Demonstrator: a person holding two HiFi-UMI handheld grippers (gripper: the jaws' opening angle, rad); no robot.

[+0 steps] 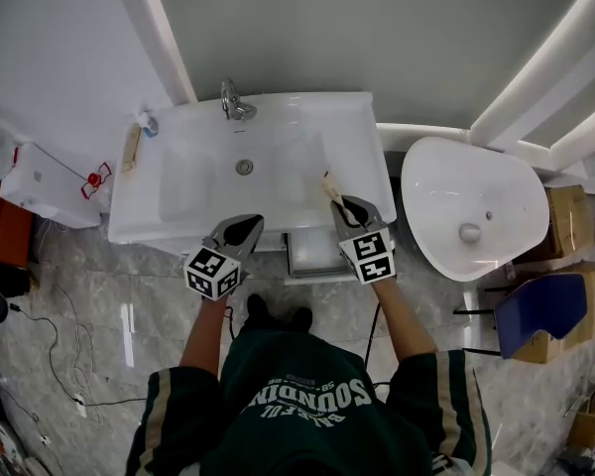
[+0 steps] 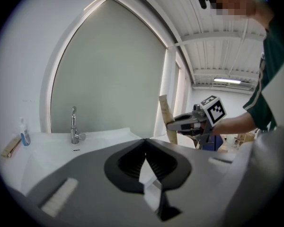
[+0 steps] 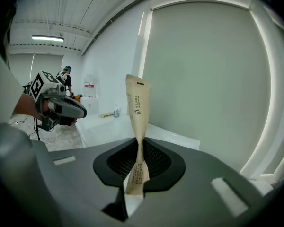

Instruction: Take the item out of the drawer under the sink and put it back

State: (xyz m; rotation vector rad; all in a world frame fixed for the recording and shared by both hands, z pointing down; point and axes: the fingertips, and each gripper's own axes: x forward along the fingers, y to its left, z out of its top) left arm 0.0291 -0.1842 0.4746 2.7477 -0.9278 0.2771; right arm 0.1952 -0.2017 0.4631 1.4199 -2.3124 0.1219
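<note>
Centre: right gripper (image 1: 349,206) pinched a tan packet (image 1: 330,185) over the sink (image 1: 178,132); left gripper (image 1: 240,232) closed, empty. Removal seemed done; return to the open drawer (image 1: 312,257) remained.

The long thin tan paper packet (image 3: 137,105) with small dark print stands upright. The right gripper (image 3: 139,143) pinches it in the middle. It is up in the air over the front right edge of the white sink (image 1: 149,206). The white drawer (image 1: 315,258) under that edge is pulled open.
</note>
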